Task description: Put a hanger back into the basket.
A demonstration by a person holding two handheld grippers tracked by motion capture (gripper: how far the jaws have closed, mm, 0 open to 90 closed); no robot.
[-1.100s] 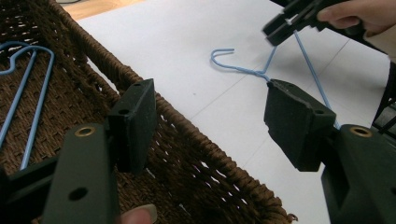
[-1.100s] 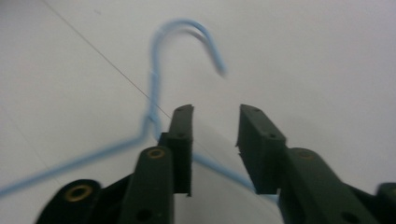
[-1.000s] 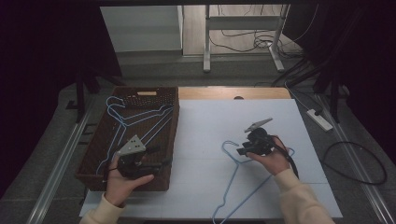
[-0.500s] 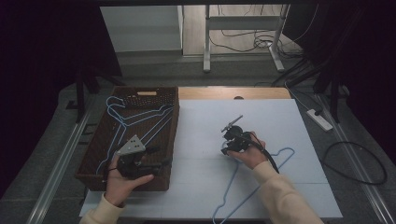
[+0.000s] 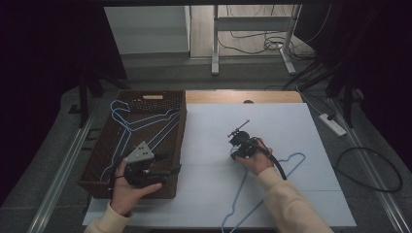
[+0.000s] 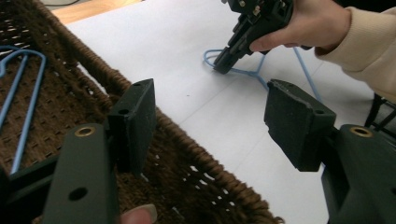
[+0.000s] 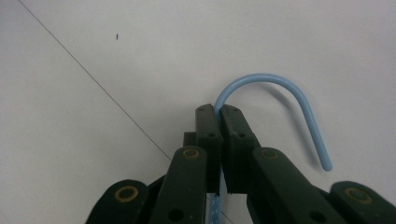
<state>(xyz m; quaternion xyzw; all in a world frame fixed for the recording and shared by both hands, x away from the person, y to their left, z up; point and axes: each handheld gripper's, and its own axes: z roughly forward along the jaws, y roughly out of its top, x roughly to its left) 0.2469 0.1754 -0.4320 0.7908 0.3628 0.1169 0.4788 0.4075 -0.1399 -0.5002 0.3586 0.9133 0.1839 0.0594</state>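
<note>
- My left gripper hangs with jaws spread wide over the near right rim of the brown wicker basket, which sits on the worktop's left edge
- My right gripper is clamped on the blue wire hanger by its hook, mid white worktop
- Dark room; cables on the floor at right

No text, label, brand, number or sign can be read in these pictures. A pale tag is seen on the far rim of the basket, but its writing is too small.
</note>
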